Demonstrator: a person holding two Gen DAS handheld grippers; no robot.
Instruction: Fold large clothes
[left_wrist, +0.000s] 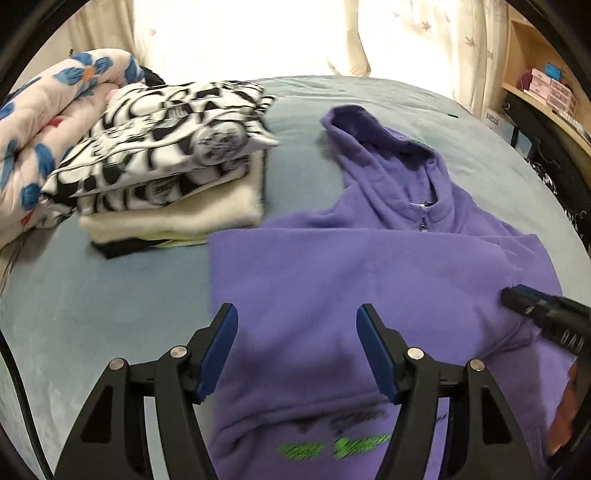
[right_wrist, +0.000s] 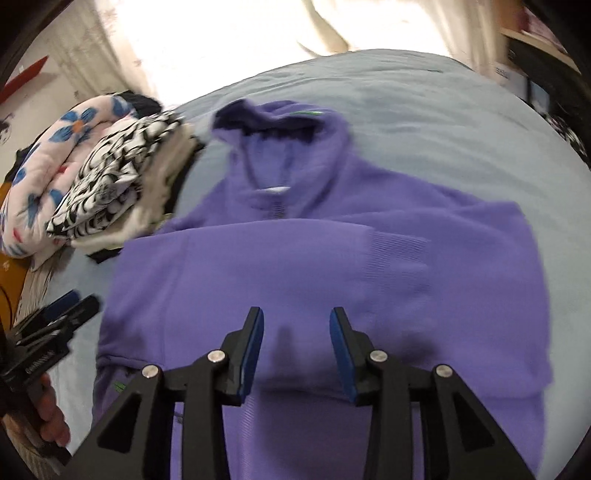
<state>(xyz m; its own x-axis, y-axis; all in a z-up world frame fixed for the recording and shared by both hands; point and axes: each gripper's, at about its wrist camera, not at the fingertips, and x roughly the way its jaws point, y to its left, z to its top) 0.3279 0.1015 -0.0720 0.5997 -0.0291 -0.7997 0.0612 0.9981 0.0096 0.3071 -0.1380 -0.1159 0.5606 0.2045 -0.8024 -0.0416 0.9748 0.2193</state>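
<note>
A purple hoodie lies front up on the blue-grey bed sheet, its hood pointing away and a sleeve folded across the chest. Green print shows near its lower part. My left gripper is open over the hoodie's left side, with nothing between its blue pads. My right gripper is open above the middle of the hoodie, also with nothing in it. Each gripper shows in the other's view: the right gripper at the right edge, the left gripper at the left edge.
A stack of folded clothes topped by a black-and-white piece sits left of the hoodie. A floral quilt is rolled up behind it. A wooden shelf stands at the far right, bright curtains behind the bed.
</note>
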